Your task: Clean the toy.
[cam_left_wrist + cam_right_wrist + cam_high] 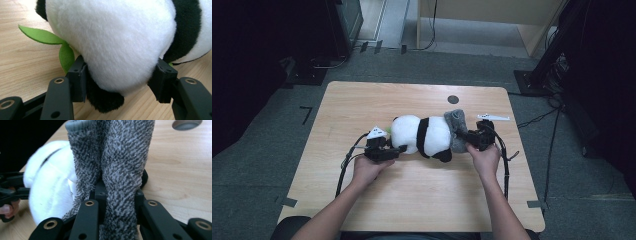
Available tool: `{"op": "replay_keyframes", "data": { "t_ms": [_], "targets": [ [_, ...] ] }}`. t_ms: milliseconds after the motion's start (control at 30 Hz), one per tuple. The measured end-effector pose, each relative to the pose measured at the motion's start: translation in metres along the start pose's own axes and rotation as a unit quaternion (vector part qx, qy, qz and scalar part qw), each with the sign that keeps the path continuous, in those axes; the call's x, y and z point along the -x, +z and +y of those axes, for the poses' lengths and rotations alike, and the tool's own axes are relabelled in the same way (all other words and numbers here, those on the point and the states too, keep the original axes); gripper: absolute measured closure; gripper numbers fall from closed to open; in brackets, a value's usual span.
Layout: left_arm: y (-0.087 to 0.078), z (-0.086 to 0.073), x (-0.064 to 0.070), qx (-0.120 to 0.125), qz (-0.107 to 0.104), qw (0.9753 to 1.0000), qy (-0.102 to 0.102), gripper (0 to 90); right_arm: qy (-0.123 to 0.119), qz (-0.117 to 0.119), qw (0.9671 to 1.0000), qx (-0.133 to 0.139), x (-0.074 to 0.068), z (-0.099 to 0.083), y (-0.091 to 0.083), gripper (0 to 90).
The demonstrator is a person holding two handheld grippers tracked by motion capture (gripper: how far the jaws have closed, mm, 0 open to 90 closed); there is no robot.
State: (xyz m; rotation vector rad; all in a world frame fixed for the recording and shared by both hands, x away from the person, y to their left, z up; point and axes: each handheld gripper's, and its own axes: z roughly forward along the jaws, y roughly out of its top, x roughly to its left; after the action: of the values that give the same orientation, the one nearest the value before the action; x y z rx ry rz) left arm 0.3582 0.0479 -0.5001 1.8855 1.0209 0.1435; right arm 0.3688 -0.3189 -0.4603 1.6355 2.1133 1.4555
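Observation:
A black-and-white plush panda [427, 135] lies on its side in the middle of the wooden table [412, 195]. My left gripper [399, 149] is at its left end, and in the left gripper view the jaws press both sides of the white plush [112, 42], shut on it [120, 80]. A green felt leaf [42, 36] sticks out beside the plush. A grey knitted cloth [457, 122] covers the panda's right end. My right gripper [468, 137] is shut on a fold of that cloth [120, 157], pinched between its jaws [118, 195], with the panda [50, 192] behind.
A round cable hole [453, 99] sits in the tabletop behind the panda, near the far edge. Cables trail from both grippers toward the front of the table. Dark stands and a wooden cabinet [492, 15] rise from the floor beyond the table.

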Motion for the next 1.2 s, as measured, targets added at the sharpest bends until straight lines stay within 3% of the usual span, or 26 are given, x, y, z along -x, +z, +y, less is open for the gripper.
{"op": "replay_keyframes", "data": {
  "t_ms": [133,267,433,567,800,1000,1100,1200],
  "targets": [
    [0.000,0.000,0.000,-0.001,0.000,1.0000,-0.002,41.0,0.003,-0.016,0.9995,-0.027,0.006,-0.004,0.006,76.4],
    [0.000,0.000,0.000,-0.001,0.000,1.0000,-0.004,41.0,0.017,-0.009,0.9992,-0.036,0.011,-0.009,0.012,76.5],
    [0.000,0.000,0.000,0.001,0.002,1.0000,-0.005,41.0,0.014,-0.024,0.9968,-0.074,0.013,-0.017,0.027,76.7],
    [0.000,0.000,0.000,0.001,0.001,1.0000,-0.007,41.1,0.019,-0.015,0.9968,-0.077,0.017,-0.019,0.032,76.7],
    [-0.001,0.000,0.000,0.000,0.001,1.0000,-0.005,41.0,0.008,-0.032,0.9940,-0.104,0.018,-0.017,0.037,76.4],
    [-0.001,0.000,0.000,-0.001,0.001,1.0000,-0.004,40.9,0.017,-0.052,0.9946,-0.089,0.028,-0.010,0.021,76.4],
    [-0.001,0.000,0.000,-0.001,0.001,1.0000,-0.004,40.9,0.027,-0.053,0.9960,-0.066,0.033,-0.005,0.010,76.3],
    [-0.001,0.000,0.000,-0.001,0.002,1.0000,-0.003,40.9,0.023,-0.053,0.9974,-0.043,0.032,0.001,-0.004,76.3]
  ]
}}
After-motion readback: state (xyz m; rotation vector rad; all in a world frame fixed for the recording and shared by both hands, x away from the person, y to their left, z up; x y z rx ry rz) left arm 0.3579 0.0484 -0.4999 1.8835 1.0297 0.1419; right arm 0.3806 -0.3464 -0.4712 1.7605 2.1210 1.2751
